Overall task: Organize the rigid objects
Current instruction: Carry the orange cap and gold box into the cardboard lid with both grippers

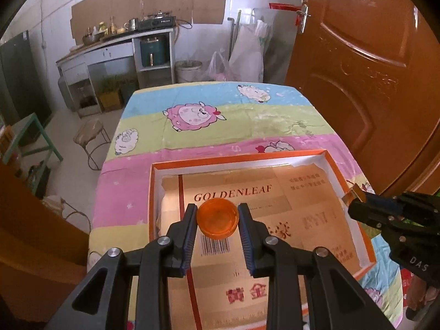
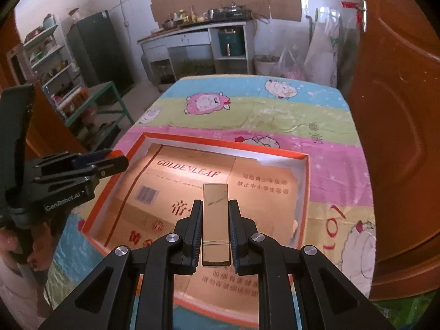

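Note:
My left gripper [image 1: 217, 209] is shut on a round orange plastic cap [image 1: 217, 221] and holds it above the inside of a shallow orange-rimmed box [image 1: 334, 169] lined with tan GOLDENLEAF cardboard. My right gripper [image 2: 215, 205] is shut on a shiny gold rectangular bar [image 2: 215, 220] and holds it above the same box [image 2: 225, 144]. The right gripper also shows in the left wrist view [image 1: 354, 195], over the box's right rim, with the gold bar's tip [image 1: 353, 192] sticking out. The left gripper shows in the right wrist view [image 2: 115, 161] over the box's left rim.
The box lies on a table under a striped cartoon-sheep cloth [image 1: 220, 115]. A brown wooden door [image 1: 365, 68] stands close on the right. A metal stool [image 1: 92, 134] and green-framed table [image 1: 35, 134] stand left; a kitchen counter [image 1: 115, 44] lies beyond.

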Available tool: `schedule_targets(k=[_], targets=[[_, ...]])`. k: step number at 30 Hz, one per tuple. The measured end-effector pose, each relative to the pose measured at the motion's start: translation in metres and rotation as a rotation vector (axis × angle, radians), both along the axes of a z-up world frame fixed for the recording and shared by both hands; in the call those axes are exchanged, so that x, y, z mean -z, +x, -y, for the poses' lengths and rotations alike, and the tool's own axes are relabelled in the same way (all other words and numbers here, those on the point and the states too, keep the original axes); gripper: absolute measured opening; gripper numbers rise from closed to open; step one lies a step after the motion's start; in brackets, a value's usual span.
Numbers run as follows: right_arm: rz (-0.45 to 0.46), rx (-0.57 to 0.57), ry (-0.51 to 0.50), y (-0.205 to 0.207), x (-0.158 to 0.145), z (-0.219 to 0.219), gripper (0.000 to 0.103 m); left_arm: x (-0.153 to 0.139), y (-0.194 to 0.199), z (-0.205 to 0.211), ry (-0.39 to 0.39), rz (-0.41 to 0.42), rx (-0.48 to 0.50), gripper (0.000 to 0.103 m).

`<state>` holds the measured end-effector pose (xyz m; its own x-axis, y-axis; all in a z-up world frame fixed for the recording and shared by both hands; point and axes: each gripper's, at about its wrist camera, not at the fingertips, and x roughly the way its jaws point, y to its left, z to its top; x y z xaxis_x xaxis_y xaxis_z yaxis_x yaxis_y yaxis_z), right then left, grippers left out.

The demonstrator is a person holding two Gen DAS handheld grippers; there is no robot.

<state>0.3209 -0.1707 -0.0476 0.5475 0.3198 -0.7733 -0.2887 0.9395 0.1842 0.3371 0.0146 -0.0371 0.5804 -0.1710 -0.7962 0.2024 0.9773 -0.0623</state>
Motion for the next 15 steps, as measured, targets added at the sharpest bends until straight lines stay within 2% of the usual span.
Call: schedule_targets(k=[15], targets=[[-0.087, -0.01, -0.023, 0.063, 0.043, -0.014, 0.018, 0.04, 0.05, 0.003, 0.048, -0.074, -0.016, 0.03]])
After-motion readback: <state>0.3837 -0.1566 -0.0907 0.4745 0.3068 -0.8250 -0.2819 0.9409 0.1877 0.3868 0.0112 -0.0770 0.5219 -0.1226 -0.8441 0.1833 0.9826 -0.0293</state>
